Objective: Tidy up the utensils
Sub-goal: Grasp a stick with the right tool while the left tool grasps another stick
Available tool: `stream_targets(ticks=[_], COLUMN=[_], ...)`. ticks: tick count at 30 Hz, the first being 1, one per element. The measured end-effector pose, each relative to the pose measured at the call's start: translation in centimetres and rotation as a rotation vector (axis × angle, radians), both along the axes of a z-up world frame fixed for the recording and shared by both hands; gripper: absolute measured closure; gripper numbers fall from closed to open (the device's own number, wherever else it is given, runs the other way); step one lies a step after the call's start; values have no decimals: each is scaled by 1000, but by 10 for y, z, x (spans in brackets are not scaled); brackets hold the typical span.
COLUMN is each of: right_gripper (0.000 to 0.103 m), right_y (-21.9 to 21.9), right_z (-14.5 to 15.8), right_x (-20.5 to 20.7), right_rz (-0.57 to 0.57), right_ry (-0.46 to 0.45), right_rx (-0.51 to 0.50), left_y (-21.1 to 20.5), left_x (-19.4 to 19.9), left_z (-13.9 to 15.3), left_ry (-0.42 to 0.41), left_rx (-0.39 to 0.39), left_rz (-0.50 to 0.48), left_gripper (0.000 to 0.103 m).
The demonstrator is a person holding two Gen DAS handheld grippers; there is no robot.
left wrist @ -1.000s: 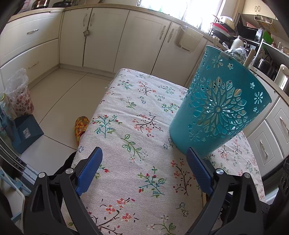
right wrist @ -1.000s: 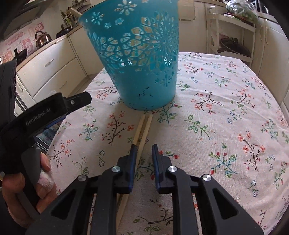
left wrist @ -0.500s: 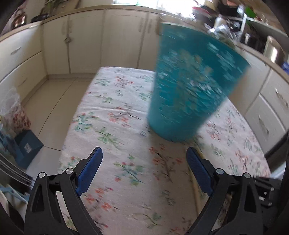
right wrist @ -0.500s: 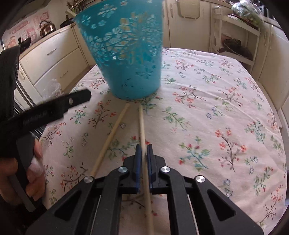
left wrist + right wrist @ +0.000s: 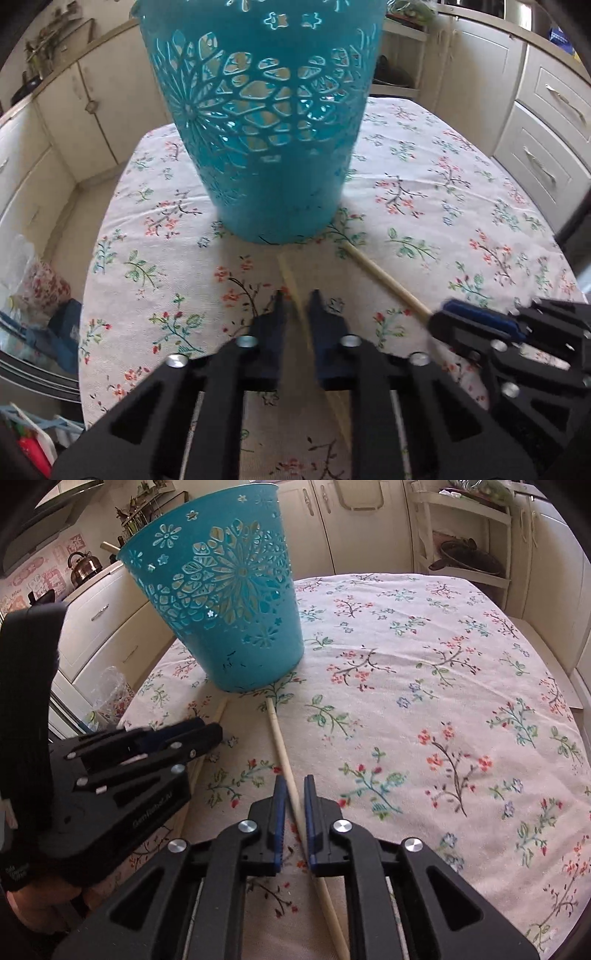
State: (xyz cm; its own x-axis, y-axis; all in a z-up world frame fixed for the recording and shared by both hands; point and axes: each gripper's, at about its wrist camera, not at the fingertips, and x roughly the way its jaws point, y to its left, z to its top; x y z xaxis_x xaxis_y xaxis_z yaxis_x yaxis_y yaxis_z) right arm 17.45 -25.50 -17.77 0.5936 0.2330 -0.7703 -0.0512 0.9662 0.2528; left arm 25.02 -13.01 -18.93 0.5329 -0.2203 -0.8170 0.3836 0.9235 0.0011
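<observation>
**Two chopsticks, one basket, two grippers on the floral tabletop**

Left wrist view: One teal cut-out basket [image 5: 269, 122] is seen standing upright on the flower-printed tabletop [image 5: 461, 206]. Two pale wooden chopsticks are counted in front of it. The first chopstick [image 5: 291, 284] runs from just short of the basket's base back between the fingers of the left gripper [image 5: 297, 299]; the fingers are drawn close together with the stick between them, though blur leaves it unclear whether the pads press on it. The second chopstick [image 5: 384, 277] lies at an angle to the right, its far tip near the basket's base and its near part reaching the right gripper [image 5: 461, 317], which is seen from the side at the lower right. Cream cabinets are seen around the table.

Right wrist view: The same single basket [image 5: 229, 605] is seen at the upper left, with one wooden handle poking above its rim. Two chopsticks are again counted. One chopstick [image 5: 282, 746] passes between the fingers of the right gripper [image 5: 293, 786]; the fingers are opening, a narrow gap showing on each side of the stick, which rests on the tabletop [image 5: 443, 664]. The other chopstick [image 5: 221, 710] emerges beyond the left gripper [image 5: 207, 731], whose fingers appear pressed together around it. One kettle [image 5: 84, 566] is seen on the far counter.
</observation>
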Motion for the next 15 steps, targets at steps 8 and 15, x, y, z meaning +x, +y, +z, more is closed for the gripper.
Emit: stream_targets(ticks=[8, 15], right_gripper=[97, 94], right_y=[17, 5], right_z=[1, 1], right_x=[17, 8], right_rz=[29, -1], right_ry=[11, 20], right_rx=[-84, -45], left_y=[21, 18], left_x=[1, 3], left_z=[-1, 0], left_ry=[34, 21], left_rx=[-45, 16], left_rz=[-32, 3], left_gripper=[98, 79])
